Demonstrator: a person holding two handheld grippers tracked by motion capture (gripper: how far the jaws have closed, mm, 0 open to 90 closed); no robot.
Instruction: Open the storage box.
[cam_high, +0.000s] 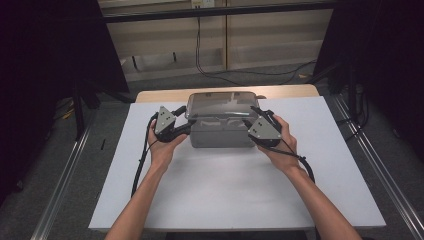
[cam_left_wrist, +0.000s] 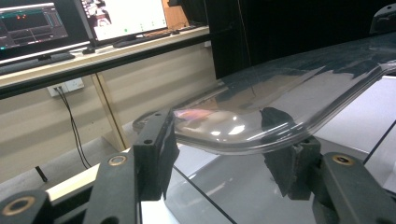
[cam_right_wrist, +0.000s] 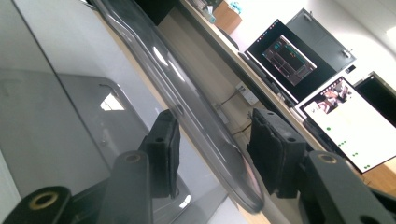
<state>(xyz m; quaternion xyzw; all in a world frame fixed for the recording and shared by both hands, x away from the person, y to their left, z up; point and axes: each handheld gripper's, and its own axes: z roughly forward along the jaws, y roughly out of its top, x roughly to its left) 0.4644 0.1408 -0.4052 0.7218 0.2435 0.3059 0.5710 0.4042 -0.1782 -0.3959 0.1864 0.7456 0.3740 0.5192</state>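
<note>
A grey plastic box (cam_high: 220, 136) with a clear domed lid (cam_high: 222, 104) stands at the far middle of the white table (cam_high: 225, 195). My left gripper (cam_high: 187, 122) is at the lid's left end and my right gripper (cam_high: 250, 120) is at its right end. In the left gripper view the lid's rim (cam_left_wrist: 261, 109) lies between the jaws of my left gripper (cam_left_wrist: 219, 149), with a wide gap between the pads. In the right gripper view the lid's edge (cam_right_wrist: 187, 93) runs between the spread pads of my right gripper (cam_right_wrist: 212, 154). Neither grip looks tight.
Wooden panels and trailing cables (cam_high: 200, 55) lie beyond the table's far edge. Metal rails (cam_high: 65, 175) run along the floor on both sides. Monitors (cam_right_wrist: 345, 121) stand on a desk in the background. Bare table surface lies between my forearms.
</note>
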